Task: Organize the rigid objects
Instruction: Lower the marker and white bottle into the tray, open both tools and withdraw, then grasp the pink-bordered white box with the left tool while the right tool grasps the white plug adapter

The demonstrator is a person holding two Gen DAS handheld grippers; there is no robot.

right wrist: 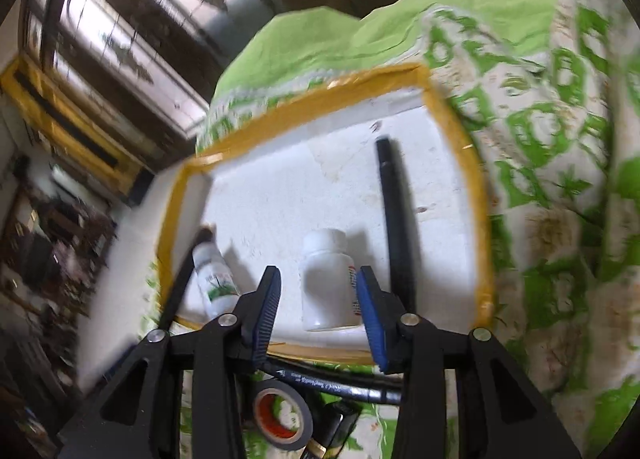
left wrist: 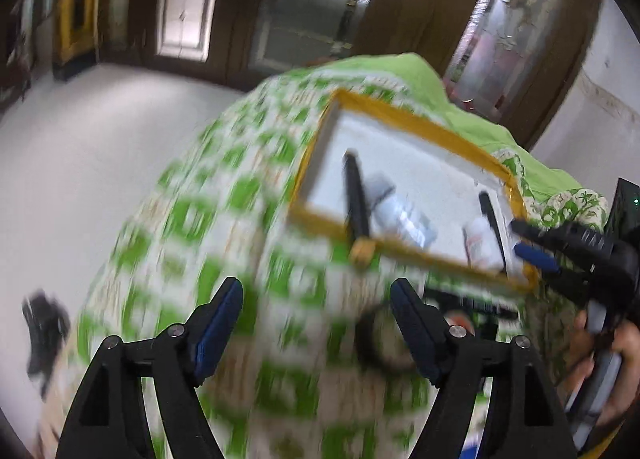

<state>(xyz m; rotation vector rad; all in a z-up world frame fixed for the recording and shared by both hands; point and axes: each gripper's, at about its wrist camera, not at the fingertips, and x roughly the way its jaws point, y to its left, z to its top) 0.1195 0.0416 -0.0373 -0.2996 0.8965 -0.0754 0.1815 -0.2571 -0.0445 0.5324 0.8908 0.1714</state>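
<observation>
A green-and-white patterned cloth (left wrist: 224, 259) covers the whole working surface, bunched into plain green folds at the far side; the left wrist view shows its long left slope falling away to a pale floor (left wrist: 80, 147), which the right wrist view barely catches. On the cloth sits a shallow white tray (right wrist: 280, 187) with a yellow taped rim. The right wrist view looks straight down into it and is the sharper of the two; the left wrist view is heavily smeared and sees the tray from farther off.

Inside the tray, a long black pen (right wrist: 394, 219) lies along the right side, and a white bottle (right wrist: 328, 283) lies near the front edge. A smaller white bottle with a green label (right wrist: 214, 279) lies at the left, beside a second thin black stick that leans over the rim.

Only the right wrist view shows what lies on the cloth in front of the tray: a roll of black tape (right wrist: 282, 415), a black marker (right wrist: 340, 383), and a dark object with a gold end that is too cropped to identify.

The right gripper (right wrist: 318, 311) stands narrowly parted on either side of the white bottle, pads not visibly pressing on it. The left gripper (left wrist: 316, 323) is spread wide over bare cloth, holding nothing. The left wrist view alone shows a hand (left wrist: 608, 363) holding the other gripper.
</observation>
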